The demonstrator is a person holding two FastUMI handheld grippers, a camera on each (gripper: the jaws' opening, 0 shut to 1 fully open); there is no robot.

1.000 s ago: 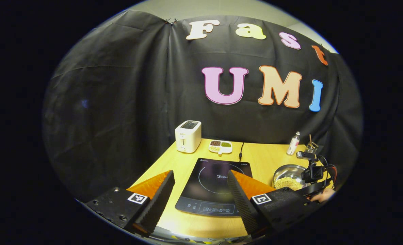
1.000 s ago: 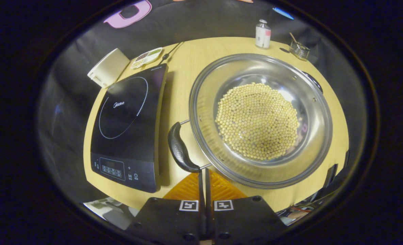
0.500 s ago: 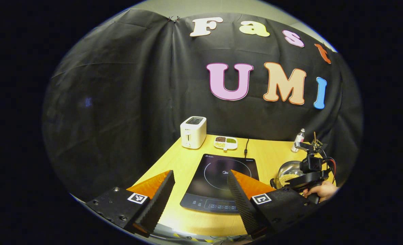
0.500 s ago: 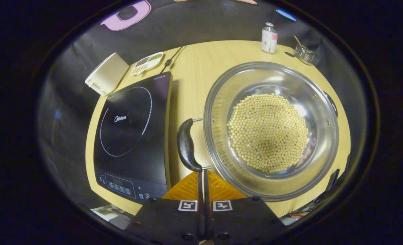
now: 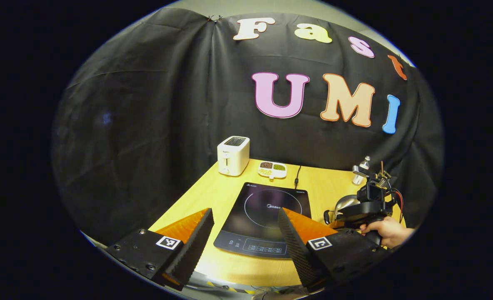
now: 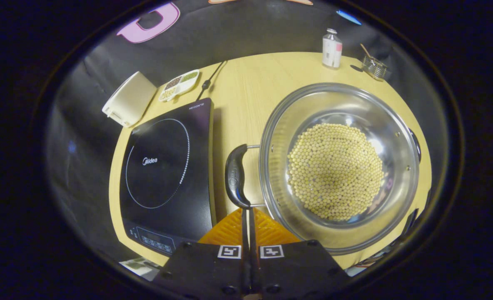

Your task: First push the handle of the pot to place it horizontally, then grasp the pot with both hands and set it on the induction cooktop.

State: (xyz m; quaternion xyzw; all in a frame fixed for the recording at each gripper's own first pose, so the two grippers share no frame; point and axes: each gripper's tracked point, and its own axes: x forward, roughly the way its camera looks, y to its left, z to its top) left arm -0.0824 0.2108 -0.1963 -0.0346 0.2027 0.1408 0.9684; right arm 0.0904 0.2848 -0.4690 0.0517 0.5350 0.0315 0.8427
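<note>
Fingers of our right gripper (image 6: 248, 214) are pressed together as a blunt pusher, tips at the near end of the pot (image 6: 340, 166) handle (image 6: 235, 177). Left gripper (image 5: 244, 233) waits spread wide over the table's (image 5: 213, 196) front edge. Pot sits just right of the cooktop (image 6: 167, 171), not yet on it.

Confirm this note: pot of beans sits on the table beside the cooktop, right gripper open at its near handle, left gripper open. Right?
Not quite. In the right gripper view the right gripper is shut, fingers together, tips at the handle of the pot. The rest holds: the pot of beans sits on the table beside the cooktop, and the left gripper is open.
</note>
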